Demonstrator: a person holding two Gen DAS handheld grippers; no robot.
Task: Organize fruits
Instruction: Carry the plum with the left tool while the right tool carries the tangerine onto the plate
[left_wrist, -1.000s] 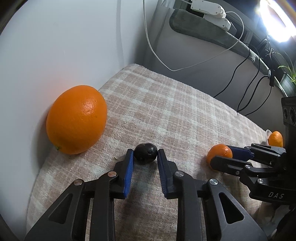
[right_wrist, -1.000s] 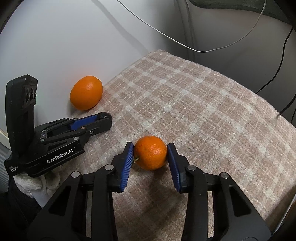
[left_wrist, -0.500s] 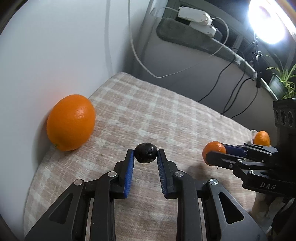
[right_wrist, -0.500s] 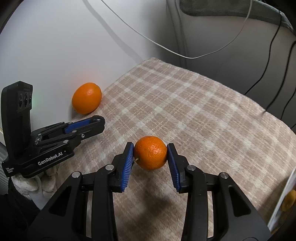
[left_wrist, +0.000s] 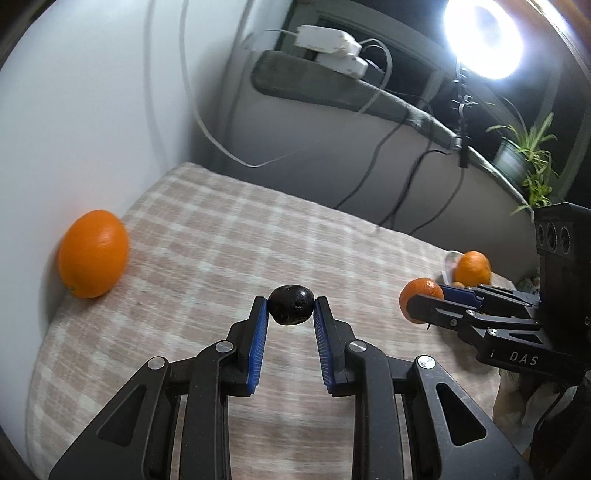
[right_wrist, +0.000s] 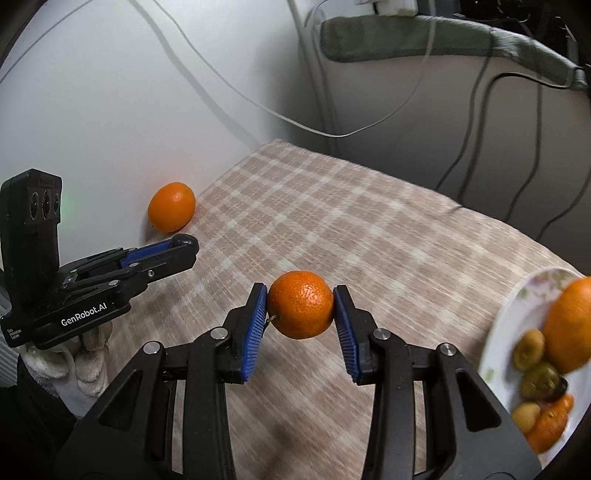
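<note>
Carrying both fruits to the plate (right_wrist: 517, 306) is the step in hand, as I judge it, and doing it well means keeping each grip unchanged until the fruit is over the dish. The left tool (left_wrist: 291, 306) is closed about as tight as it goes on a small dark fruit (left_wrist: 291, 304), pinched only at the tips of its blue pads, clear of the checked cloth (left_wrist: 240, 229). The right tool (right_wrist: 300, 306) is clamped on a mandarin (right_wrist: 300, 304), also held at the pad ends and off the cloth. Both holds are shallow, so a jerk or a roll of the wrist could let a round fruit slip out; smooth, level travel is safer.

The plate sits at the right edge of the surface and already carries an orange and several smaller fruits, so each piece should be lowered into a free spot and released low, or it may roll. A large orange (left_wrist: 94, 254) lies against the wall (left_wrist: 92, 110) at the far left, not yet collected.
</note>
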